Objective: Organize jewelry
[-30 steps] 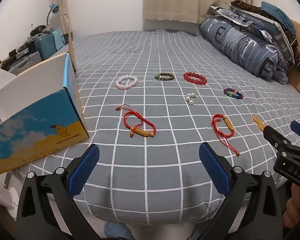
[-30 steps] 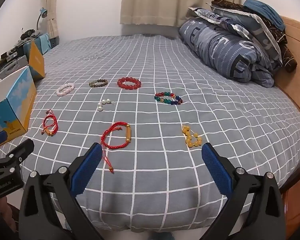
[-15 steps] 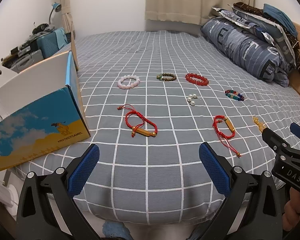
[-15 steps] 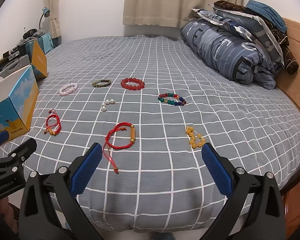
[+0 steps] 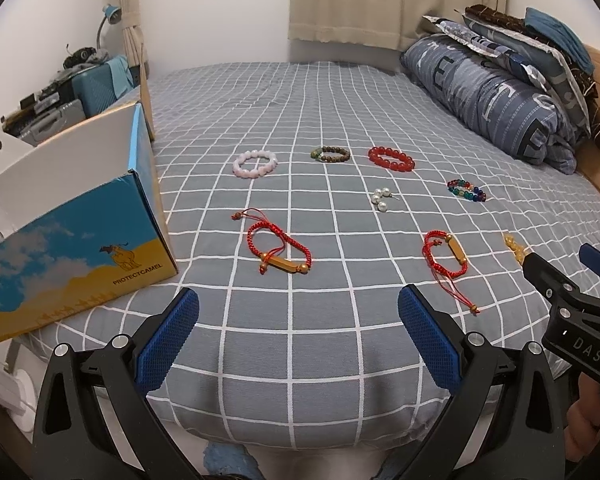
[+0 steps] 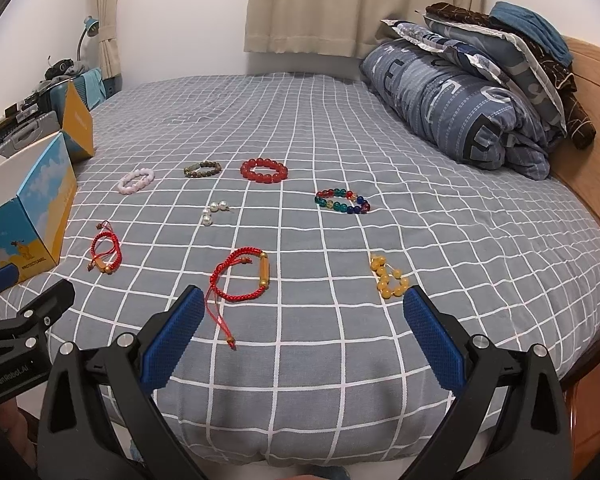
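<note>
Both grippers hang over the near edge of the bed (image 5: 300, 120), and neither holds a thing. The left gripper (image 5: 298, 334) has its blue pads spread wide, nothing between them but grey checked cover. Just ahead of its left pad lies a red cord bracelet (image 5: 279, 248) with a gold bar, well clear of the fingers. To its left stands the blue and yellow box (image 5: 72, 240), open at the top, touching the bed edge.

The right gripper (image 6: 300, 336) is spread wide too. A second red cord bracelet (image 6: 242, 276) lies just beyond its left pad, the loose tail (image 6: 222, 326) trailing down into the gap, near that pad but not touching. The yellow bead bracelet (image 6: 388, 278) sits just beside the tip of the right pad.

Further up the cover: a pink bead bracelet (image 6: 136, 180), a brown-green one (image 6: 203, 168), a red bead bracelet (image 6: 264, 170), a multicoloured one (image 6: 342, 201), and a small cluster of pearls (image 6: 214, 212) in the middle. All well apart from both grippers.
</note>
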`<action>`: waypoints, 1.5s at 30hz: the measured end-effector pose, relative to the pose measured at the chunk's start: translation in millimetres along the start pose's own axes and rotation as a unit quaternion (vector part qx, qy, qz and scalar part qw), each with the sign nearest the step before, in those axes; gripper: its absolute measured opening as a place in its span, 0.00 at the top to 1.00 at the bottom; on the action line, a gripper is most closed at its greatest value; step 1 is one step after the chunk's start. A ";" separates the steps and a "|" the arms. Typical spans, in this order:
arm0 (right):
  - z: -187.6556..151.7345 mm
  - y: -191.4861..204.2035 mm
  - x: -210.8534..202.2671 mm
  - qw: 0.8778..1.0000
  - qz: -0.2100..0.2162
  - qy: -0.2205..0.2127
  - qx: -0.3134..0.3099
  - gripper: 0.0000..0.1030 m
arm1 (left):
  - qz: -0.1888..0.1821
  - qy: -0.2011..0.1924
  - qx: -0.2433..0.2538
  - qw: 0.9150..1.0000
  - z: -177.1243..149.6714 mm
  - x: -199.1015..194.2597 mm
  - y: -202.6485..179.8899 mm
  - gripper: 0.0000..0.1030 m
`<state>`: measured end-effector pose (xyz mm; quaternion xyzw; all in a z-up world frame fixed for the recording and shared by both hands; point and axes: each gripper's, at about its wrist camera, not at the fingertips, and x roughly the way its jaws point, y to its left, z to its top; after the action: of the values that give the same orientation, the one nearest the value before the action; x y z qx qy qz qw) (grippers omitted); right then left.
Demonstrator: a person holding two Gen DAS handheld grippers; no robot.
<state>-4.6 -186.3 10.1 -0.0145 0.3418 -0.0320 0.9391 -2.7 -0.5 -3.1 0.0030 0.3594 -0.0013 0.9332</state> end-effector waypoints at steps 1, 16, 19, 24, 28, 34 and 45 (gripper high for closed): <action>0.2 -0.2 -0.1 1.000 0.000 0.000 0.001 0.07 | 0.000 0.000 0.000 1.000 0.1 -0.3 -0.5 0.05; 0.5 -1.9 0.9 1.000 0.000 -0.001 0.003 0.07 | -0.003 -0.003 0.000 1.000 0.2 -2.0 -3.9 0.05; 1.2 -2.3 0.5 1.000 -0.002 -0.003 0.003 0.07 | -0.003 -0.003 -0.001 1.000 0.8 -1.7 -3.6 0.06; 0.9 -1.6 0.7 1.000 -0.001 -0.004 0.001 0.07 | -0.001 -0.002 -0.002 1.000 1.4 -0.4 -3.5 0.06; 1.2 -1.0 0.9 1.000 -0.001 -0.004 0.000 0.07 | -0.002 -0.002 -0.003 1.000 1.9 0.2 -3.3 0.05; 1.3 -0.6 0.9 1.000 -0.003 -0.004 0.001 0.07 | 0.001 -0.003 -0.002 1.000 1.6 0.5 -3.8 0.05; 2.7 -1.2 1.8 1.000 -0.001 -0.004 0.004 0.07 | 0.007 -0.008 -0.002 1.000 2.0 -2.9 -4.3 0.06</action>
<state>-1.5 -187.7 11.0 -0.0110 0.3379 -0.0342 0.9405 -3.5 -4.8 0.2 0.0040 0.3518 0.0056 0.9360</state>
